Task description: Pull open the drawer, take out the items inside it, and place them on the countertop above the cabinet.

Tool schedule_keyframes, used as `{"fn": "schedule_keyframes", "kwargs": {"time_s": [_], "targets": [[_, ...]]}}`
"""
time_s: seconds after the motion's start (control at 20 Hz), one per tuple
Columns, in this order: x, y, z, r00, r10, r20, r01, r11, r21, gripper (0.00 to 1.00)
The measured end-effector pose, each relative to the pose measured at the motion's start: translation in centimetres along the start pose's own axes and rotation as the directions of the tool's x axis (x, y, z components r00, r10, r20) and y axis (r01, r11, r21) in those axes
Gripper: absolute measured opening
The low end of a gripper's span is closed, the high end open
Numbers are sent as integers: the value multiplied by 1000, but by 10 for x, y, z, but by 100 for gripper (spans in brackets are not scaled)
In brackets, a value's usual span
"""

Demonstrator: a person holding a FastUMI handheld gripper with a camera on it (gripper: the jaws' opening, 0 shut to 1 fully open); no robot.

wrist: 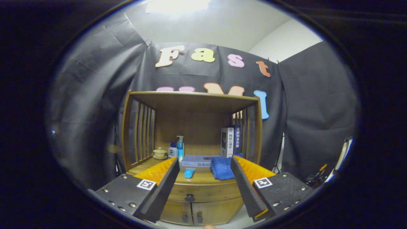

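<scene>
Fingers (203,184) spread wide, empty, held back from cabinet (197,203), drawer (203,192) framed between them. Drawer closed, knob (189,197) centred. Towel (222,168), tube (189,172), book (197,161) lie at worktop (203,178) front edge. Fits drawer unopened or emptied and reclosed.

Dim booth, overhead glare (blown out), fisheye-bent edges

wooden cabinet (203,190) countertop (203,177): blue towel (222,167), tube (189,173), book (197,160), 2 bottles (177,149).
</scene>
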State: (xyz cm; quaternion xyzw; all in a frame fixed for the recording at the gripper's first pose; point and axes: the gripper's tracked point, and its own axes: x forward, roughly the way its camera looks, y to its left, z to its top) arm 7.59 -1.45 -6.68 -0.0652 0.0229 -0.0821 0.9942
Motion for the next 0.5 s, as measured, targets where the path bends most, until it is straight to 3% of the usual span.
{"fn": "schedule_keyframes", "kwargs": {"time_s": [0.5], "targets": [[-83, -31, 4, 1000, -13, 19, 11, 997, 78, 96]]}}
